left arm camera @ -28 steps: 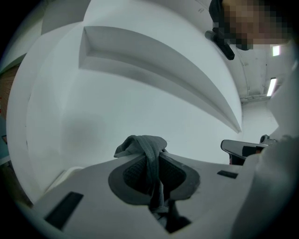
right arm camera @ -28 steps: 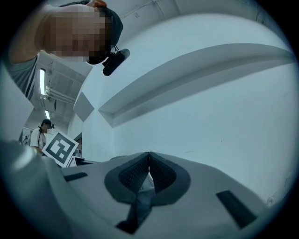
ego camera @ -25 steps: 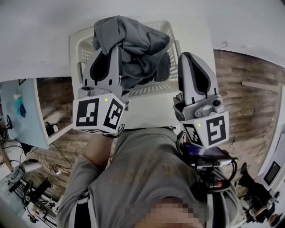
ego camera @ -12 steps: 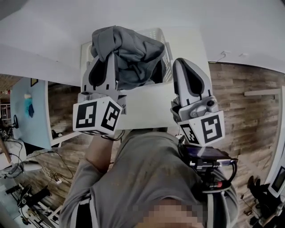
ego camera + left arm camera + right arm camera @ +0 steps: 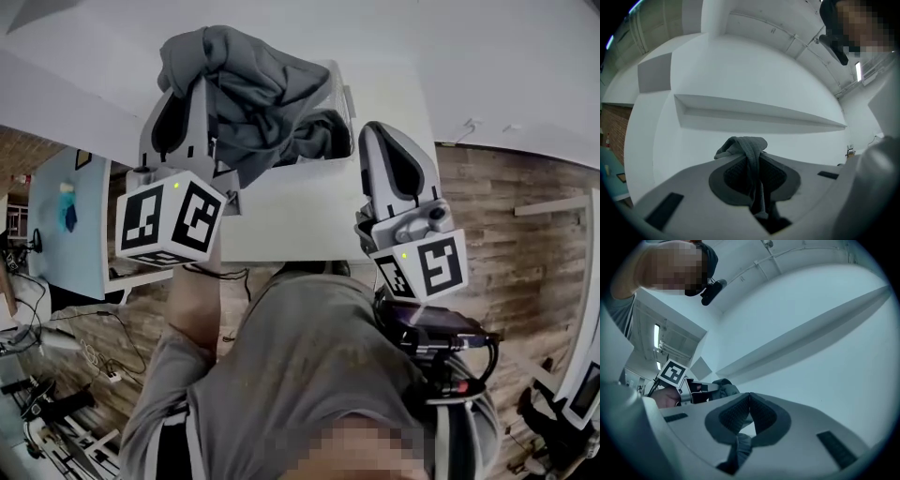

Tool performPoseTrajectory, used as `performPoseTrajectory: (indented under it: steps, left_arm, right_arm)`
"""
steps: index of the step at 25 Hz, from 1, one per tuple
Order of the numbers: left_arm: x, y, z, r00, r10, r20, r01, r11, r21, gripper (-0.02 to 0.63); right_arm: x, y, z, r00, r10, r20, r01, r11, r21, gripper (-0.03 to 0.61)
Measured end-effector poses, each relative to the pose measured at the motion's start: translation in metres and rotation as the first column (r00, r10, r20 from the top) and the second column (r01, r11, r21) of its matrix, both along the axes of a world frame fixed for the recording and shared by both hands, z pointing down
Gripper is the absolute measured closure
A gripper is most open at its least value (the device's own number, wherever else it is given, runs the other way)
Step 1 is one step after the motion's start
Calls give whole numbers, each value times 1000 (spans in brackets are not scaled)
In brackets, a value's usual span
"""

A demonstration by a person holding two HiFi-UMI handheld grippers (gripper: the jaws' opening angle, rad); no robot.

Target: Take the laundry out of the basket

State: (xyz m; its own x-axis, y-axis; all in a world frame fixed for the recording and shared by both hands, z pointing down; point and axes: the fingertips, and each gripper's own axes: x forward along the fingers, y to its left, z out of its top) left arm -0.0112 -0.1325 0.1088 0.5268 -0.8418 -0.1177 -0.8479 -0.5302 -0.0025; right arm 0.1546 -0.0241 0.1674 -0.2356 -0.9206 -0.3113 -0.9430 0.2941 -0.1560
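1. Lifted higher and further toward the left of the head view than a second earlier, on the left tool (image 5: pixel 200 94), with the grey garment (image 5: pixel 258 80) hauled up along with it. Shifted only a little over the same second, on the right tool (image 5: pixel 382 136).
2. Pinching a bunched fold of the grey garment between nearly closed pads on the left tool. Shown plainly in the left gripper view, with cloth heaped over the tips and trailing down through the narrow gap. Probably gripped at a thick fold so the whole piece follows the lift instead of slipping out.
3. Pressed together at the tips on the right tool, with nothing caught between the pads. Held apart, to the right of the cloth, likely to stay clear of it while one side does the pulling.
4. Hanging mostly above the white basket (image 5: pixel 339 94), with the lower folds draped down at its rim. Cannot tell whether the last of the cloth is free of the inside.
5. Resting on a white table (image 5: pixel 300 220), toward the far edge from the person.
6. Judged as mid-lift: more height likely needed before carrying the cloth aside, or a trailing fold may drag the light basket.
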Motion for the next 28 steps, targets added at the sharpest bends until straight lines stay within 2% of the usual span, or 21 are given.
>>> performPoseTrajectory:
  steps: [6, 17, 23, 28]
  left_arm:
    - [-20, 11, -48, 998, -56, -20, 58, 994, 89, 560]
    - [-56, 35, -91, 982, -185, -27, 187, 969, 164, 560]
    - [-100, 55, -103, 962, -267, -55, 272, 943, 191, 560]
    - [-150, 88, -112, 940, -335, -67, 342, 920, 194, 560]
  right_arm:
    - [-4, 11, -5, 999, -32, 14, 32, 999, 21, 571]
    - [-20, 6, 10, 985, -160, 61, 159, 987, 21, 571]
    - [-50, -8, 12, 966, -249, 69, 248, 968, 26, 571]
    - [-92, -4, 9, 942, -329, 70, 327, 944, 33, 571]
